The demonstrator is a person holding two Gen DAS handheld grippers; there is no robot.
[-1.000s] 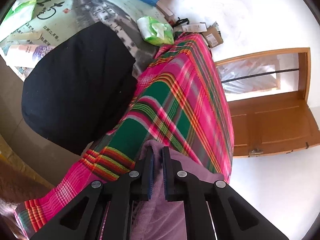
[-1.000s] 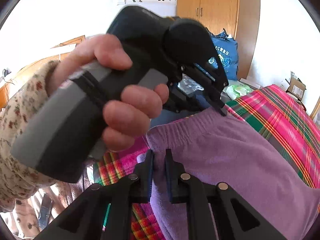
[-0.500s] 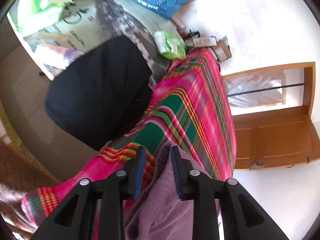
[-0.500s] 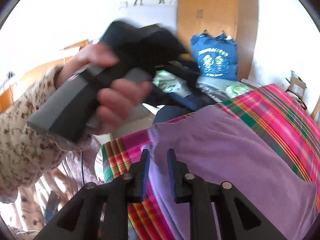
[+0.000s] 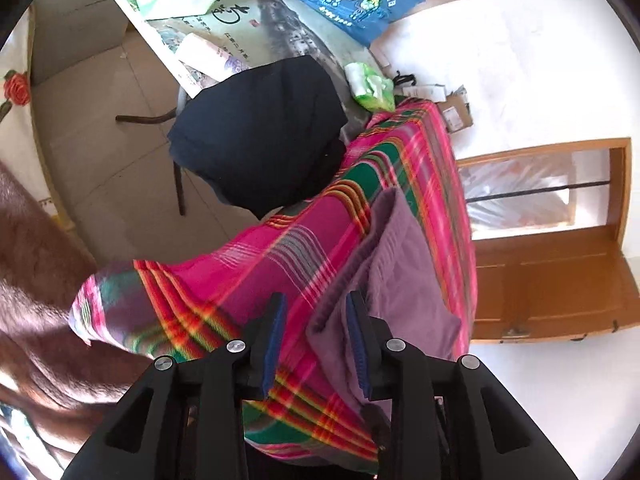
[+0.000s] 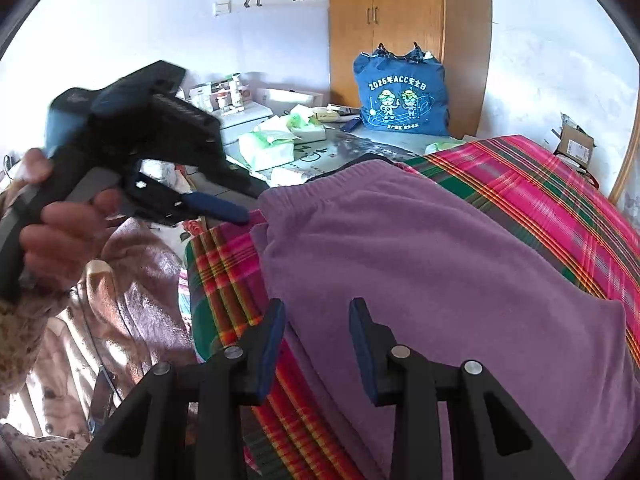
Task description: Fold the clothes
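Note:
A purple fleece garment (image 6: 400,260) lies folded on the pink and green plaid cloth (image 6: 540,200), its elastic waistband at the far edge. My right gripper (image 6: 316,316) hovers over its near left edge. Its jaws are opening, and the pads press on nothing. In the left wrist view the purple garment (image 5: 404,272) lies on the plaid cloth (image 5: 280,256). My left gripper (image 5: 316,320) stands open at its near corner, the fabric edge beside the right finger. From the right wrist, a hand (image 6: 60,240) holds the left gripper (image 6: 240,200) just off the garment's far left corner.
A black garment (image 5: 260,136) hangs over a chair left of the plaid cloth. Beyond it a table (image 5: 280,36) carries green tissue packs (image 6: 272,144) and a blue bag (image 6: 404,100). A brown door (image 5: 552,280) is at the right and a wooden wardrobe (image 6: 404,20) behind the bag.
Both grippers were shut on the purple garment and have let go and opened. The left gripper has drawn back off the garment to the left; the garment now lies flat.

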